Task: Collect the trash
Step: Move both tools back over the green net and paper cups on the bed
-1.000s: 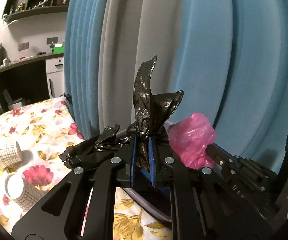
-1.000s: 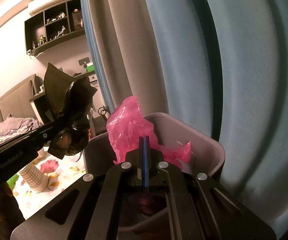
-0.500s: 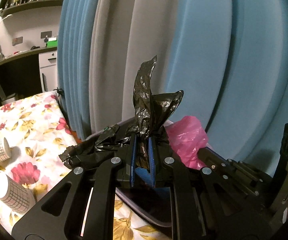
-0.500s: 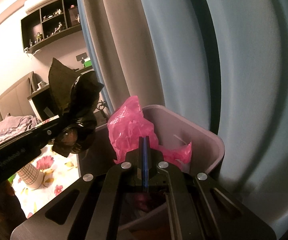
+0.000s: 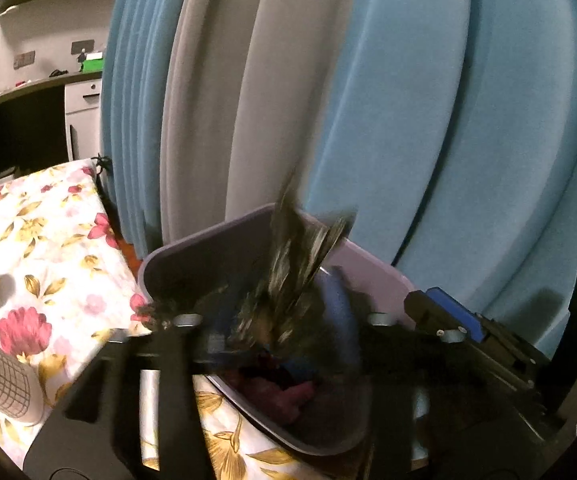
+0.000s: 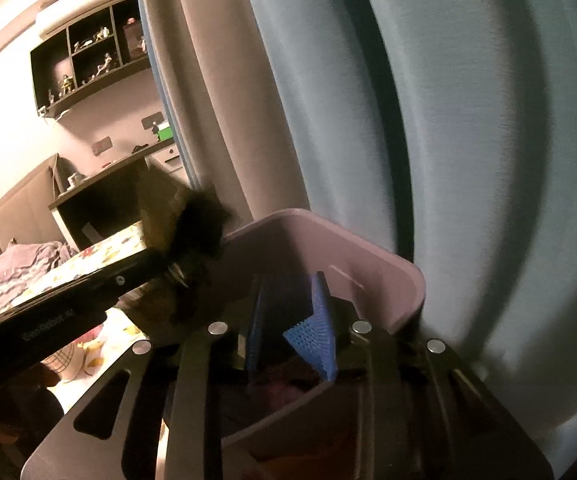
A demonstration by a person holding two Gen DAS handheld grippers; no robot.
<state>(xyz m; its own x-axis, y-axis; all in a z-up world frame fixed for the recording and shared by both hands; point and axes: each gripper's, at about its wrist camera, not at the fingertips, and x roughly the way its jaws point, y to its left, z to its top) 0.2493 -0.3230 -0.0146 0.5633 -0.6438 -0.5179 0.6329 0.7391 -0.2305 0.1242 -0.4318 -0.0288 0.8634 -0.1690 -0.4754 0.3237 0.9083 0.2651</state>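
Observation:
A blurred black plastic bag (image 5: 300, 264) hangs between the jaws of my left gripper (image 5: 284, 312), which are opening above the lilac bin (image 5: 208, 236); the pads no longer press on it. A crumpled pink bag (image 5: 292, 396) lies inside the bin. In the right wrist view my right gripper (image 6: 288, 320) is over the bin (image 6: 368, 240) with its jaws opening and nothing between its blue pads (image 6: 316, 332). The pink bag (image 6: 280, 392) lies below them. The black bag (image 6: 196, 232) shows at the tip of the left gripper, to the left.
Blue and grey curtains (image 5: 408, 120) hang right behind the bin. To the left lies a floral bedsheet (image 5: 48, 240) with two checked paper cups (image 5: 4, 380) on it. A dark desk (image 5: 16, 120) and wall shelves stand further back.
Both grippers went from shut to open. The pink bag dropped out of the right gripper into the bin. The black bag has slipped lower between the left jaws, which sank toward the bin.

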